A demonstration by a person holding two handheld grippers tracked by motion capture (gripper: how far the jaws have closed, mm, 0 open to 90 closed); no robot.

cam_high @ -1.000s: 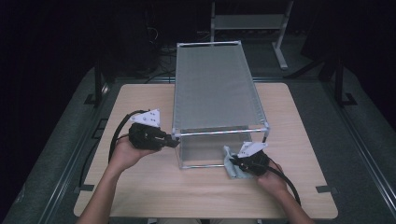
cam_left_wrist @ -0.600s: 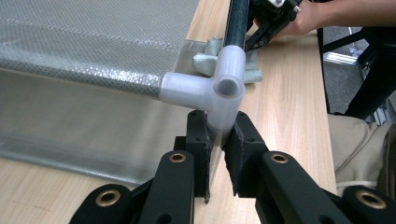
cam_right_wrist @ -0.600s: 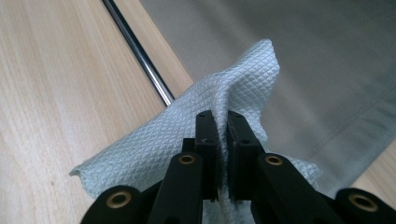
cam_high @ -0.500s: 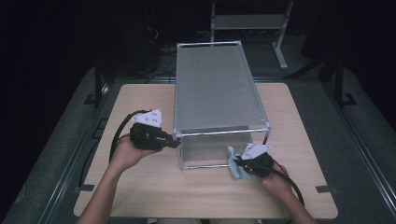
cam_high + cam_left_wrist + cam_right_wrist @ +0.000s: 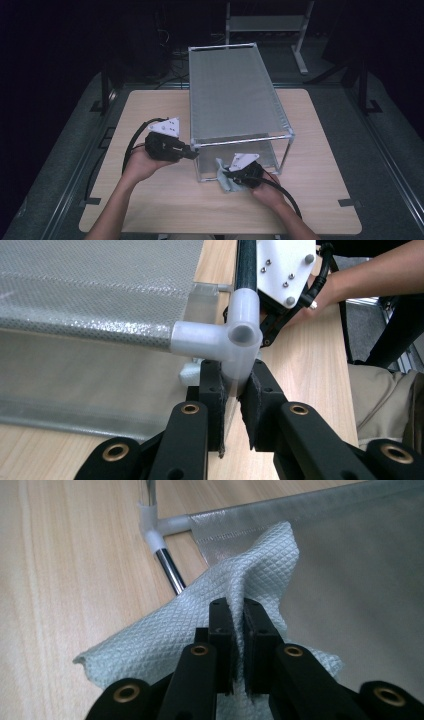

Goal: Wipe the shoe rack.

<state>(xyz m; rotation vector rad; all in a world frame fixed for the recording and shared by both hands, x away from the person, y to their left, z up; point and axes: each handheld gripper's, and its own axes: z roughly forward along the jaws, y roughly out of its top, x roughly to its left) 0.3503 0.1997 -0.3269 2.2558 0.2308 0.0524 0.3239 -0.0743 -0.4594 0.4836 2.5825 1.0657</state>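
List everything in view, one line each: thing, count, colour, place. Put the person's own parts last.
Table: one, light wood, centre of the high view.
Rack: one, silver mesh panels on a metal frame with whitish plastic corner joints, standing on the table's middle.
Cloth: one, pale blue-green, at the rack's near bottom edge, partly on the table.
Stand: one, grey metal, on the floor behind the table.
Left gripper: one, black with a white plate, shut on the rack's post just below the near left corner joint.
Right gripper: one, black with a white plate, shut on the cloth.
Cables: two, black, trailing from the grippers.
Hands: two, each holding a gripper, forearms at the near edge.
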